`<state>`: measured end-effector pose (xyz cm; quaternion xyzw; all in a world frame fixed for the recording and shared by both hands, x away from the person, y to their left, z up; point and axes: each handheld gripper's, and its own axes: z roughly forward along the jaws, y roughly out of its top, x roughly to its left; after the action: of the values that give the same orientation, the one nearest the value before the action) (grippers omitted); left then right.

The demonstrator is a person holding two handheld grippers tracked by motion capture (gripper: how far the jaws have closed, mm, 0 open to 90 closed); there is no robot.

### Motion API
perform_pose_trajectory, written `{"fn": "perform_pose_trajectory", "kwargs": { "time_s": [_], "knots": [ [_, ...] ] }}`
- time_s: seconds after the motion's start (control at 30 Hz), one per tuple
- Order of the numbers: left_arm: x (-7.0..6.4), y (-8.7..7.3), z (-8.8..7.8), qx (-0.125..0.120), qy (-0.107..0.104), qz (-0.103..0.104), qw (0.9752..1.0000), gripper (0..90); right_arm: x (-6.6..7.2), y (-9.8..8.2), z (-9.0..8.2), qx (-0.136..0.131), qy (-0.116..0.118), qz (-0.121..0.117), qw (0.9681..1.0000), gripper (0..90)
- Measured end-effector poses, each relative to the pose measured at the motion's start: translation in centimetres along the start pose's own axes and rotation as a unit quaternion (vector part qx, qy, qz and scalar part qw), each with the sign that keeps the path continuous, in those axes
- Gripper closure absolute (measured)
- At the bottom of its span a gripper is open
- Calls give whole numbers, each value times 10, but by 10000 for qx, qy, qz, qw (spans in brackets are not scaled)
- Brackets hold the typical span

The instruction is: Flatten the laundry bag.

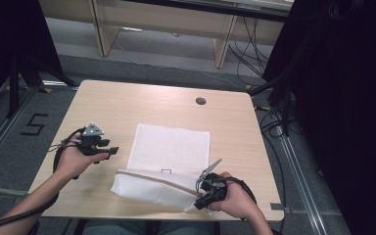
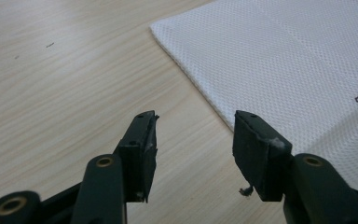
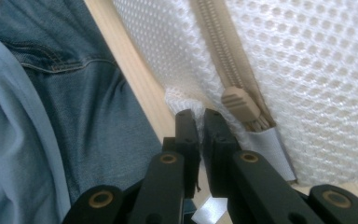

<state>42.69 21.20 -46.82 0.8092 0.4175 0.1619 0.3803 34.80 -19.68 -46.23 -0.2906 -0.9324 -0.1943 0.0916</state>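
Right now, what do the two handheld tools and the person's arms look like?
Both are black two-jaw devices with brass-coloured pivot rivets. The left tool carries a grey three-cornered plate and trails a black cable; the right tool has one too. The forearms are bare, no sleeves.

White mesh bag (image 1: 169, 149) with beige zipper (image 3: 223, 56); black claws.

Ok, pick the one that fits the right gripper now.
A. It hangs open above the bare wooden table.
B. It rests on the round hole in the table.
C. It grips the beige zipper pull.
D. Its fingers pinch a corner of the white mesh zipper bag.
D: the right gripper has its fingers nearly together on the corner of the white mesh zipper bag, beside the beige zipper pull, not on it.
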Motion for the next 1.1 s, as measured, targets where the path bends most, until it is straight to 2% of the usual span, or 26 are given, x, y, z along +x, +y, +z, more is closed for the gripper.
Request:
{"fn": "perform_pose_trajectory", "kwargs": {
  "time_s": [0.03, 0.1, 0.13, 0.2, 0.23, 0.33, 0.37, 0.43, 0.5, 0.53, 0.57, 0.63, 0.67, 0.7, 0.73, 0.77, 0.8, 0.87, 0.9, 0.97, 1.0, 1.03, 1.1],
  "knots": [
    [-1, 0, 0, 0, 2, 35, 10000, 490, 0, -1, -1, 18, -18, 84, 10000, 860],
    [-5, 0, 1, -110, -35, 26, 9999, 489, -2, -1, -2, 2, -126, 85, 9999, 858],
    [-7, 0, 2, -156, -94, 34, 9998, 489, -3, -2, -2, -4, -112, 144, 9998, 858],
    [-12, -1, 2, -161, -186, 78, 9997, 487, -6, -3, -3, -17, -183, 78, 9998, 856],
    [-15, 0, 3, -198, -266, 107, 9994, 486, -6, -4, -4, -1, -178, 196, 9997, 855],
    [-25, 0, 5, -252, -407, 236, 9986, 480, -8, -5, -5, -48, -276, 235, 9993, 850],
    [-28, 0, 6, -243, -484, 316, 9980, 478, -10, -5, -5, -79, -267, 164, 9995, 849],
    [-35, 0, 10, -214, -613, 362, 9972, 475, -9, -4, -4, -109, -310, 200, 9993, 847],
    [-40, 0, 13, -168, -724, 551, 9957, 474, -8, -3, -4, -91, -310, 222, 9992, 847],
    [-43, 0, 15, -132, -781, 539, 9954, 472, -8, -2, -3, -122, -309, 130, 9994, 845],
    [-45, -1, 17, -100, -803, 573, 9951, 471, -6, -1, -2, -143, -278, 184, 9993, 844],
    [-48, -1, 19, -71, -848, 652, 9942, 471, -4, 2, -1, -184, -314, 109, 9993, 843],
    [-49, -2, 20, -40, -840, 662, 9943, 471, -4, 3, -1, -233, -309, -53, 9992, 842],
    [-49, -3, 20, -33, -853, 684, 9940, 472, -3, 5, -1, -303, -317, -64, 9990, 835],
    [-49, -4, 22, 0, -823, 651, 9945, 472, -3, 5, -1, -303, -317, -64, 9990, 835],
    [-49, -5, 22, 28, -868, 693, 9938, 472, -2, 5, 0, -309, -282, 4, 9991, 823],
    [-49, -6, 23, 32, -863, 625, 9943, 472, -2, 5, 0, -320, -264, 10, 9991, 795],
    [-48, -8, 25, 96, -891, 687, 9936, 473, -3, 5, 1, -344, -266, 50, 9990, 750],
    [-48, -9, 26, 129, -926, 612, 9937, 475, -3, 4, 1, -346, -283, 52, 9990, 720],
    [-48, -10, 27, 161, -910, 629, 9937, 477, -5, 3, -3, -436, -252, 171, 9986, 684],
    [-48, -10, 28, 180, -976, 668, 9928, 479, -7, 2, -6, -548, -318, 125, 9979, 682],
    [-49, -11, 29, 207, -971, 685, 9927, 482, -8, 2, -10, -606, -318, 219, 9974, 678],
    [-50, -12, 31, 267, -995, 618, 9928, 490, -12, 0, -17, -917, -366, 426, 9942, 669]
  ]
}}
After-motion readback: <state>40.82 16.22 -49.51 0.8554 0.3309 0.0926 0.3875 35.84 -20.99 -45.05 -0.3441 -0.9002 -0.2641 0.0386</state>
